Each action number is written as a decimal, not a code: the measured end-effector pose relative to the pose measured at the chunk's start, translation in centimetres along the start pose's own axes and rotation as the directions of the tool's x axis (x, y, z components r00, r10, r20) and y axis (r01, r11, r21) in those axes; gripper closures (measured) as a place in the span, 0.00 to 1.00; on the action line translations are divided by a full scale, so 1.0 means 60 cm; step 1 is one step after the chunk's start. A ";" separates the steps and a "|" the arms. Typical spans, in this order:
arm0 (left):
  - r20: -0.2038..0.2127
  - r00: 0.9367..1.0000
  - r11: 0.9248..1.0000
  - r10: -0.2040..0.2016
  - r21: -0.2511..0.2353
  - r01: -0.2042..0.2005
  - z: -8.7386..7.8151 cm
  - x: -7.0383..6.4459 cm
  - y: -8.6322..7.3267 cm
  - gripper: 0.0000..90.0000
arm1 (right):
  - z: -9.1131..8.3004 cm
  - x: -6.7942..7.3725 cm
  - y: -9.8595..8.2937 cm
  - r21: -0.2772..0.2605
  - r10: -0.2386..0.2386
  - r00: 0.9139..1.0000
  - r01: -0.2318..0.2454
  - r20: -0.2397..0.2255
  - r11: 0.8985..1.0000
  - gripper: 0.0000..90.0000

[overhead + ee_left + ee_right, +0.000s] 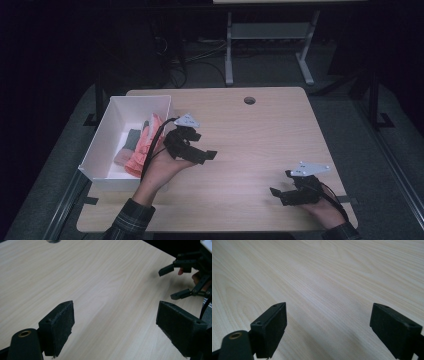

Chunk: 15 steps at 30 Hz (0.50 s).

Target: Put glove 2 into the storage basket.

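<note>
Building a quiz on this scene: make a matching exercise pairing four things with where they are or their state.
Things:
1. white bin
2. left claw
3. right claw
4. round hole

Places or states:
A. open, near the table's right front corner
B. at the table's far edge
C. on the table's left, holding coral cloth
D. open, beside the bin

Pairs: 1-C, 2-D, 3-A, 4-B

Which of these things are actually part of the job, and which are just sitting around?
Part of the job:
- left gripper, open, beside the bin
- right gripper, open, over the table
- white bin
- folded cloths inside it

Just there:
- wooden table
- cable hole
- metal stand behind
</note>
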<state>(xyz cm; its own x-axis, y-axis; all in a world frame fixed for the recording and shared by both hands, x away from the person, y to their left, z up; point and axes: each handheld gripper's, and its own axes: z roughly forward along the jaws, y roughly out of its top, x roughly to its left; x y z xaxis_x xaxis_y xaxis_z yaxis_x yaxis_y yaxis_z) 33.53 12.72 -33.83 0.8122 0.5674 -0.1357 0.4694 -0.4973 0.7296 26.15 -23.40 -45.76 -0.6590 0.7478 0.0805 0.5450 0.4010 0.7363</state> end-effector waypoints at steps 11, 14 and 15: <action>0.018 0.998 0.997 0.054 0.059 -0.055 0.051 -0.033 -0.031 0.16 | 0.000 0.001 0.000 0.002 0.002 1.000 -0.002 -0.002 1.000 0.15; 0.017 0.998 0.995 0.060 0.075 -0.061 0.062 -0.038 -0.042 0.16 | 0.000 0.000 -0.001 0.003 0.001 1.000 -0.001 -0.003 1.000 0.15; 0.016 0.998 0.995 0.065 0.080 -0.066 0.065 -0.039 -0.045 0.16 | 0.000 0.000 -0.001 0.004 0.003 1.000 -0.003 -0.003 1.000 0.15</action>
<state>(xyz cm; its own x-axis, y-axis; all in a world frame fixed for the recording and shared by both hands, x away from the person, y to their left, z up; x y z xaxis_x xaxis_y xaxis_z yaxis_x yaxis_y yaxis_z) 31.71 10.20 -38.08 0.8463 0.5235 -0.0989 0.4410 -0.5843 0.6813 26.14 -23.39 -45.80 -0.6593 0.7471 0.0849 0.5487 0.4009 0.7336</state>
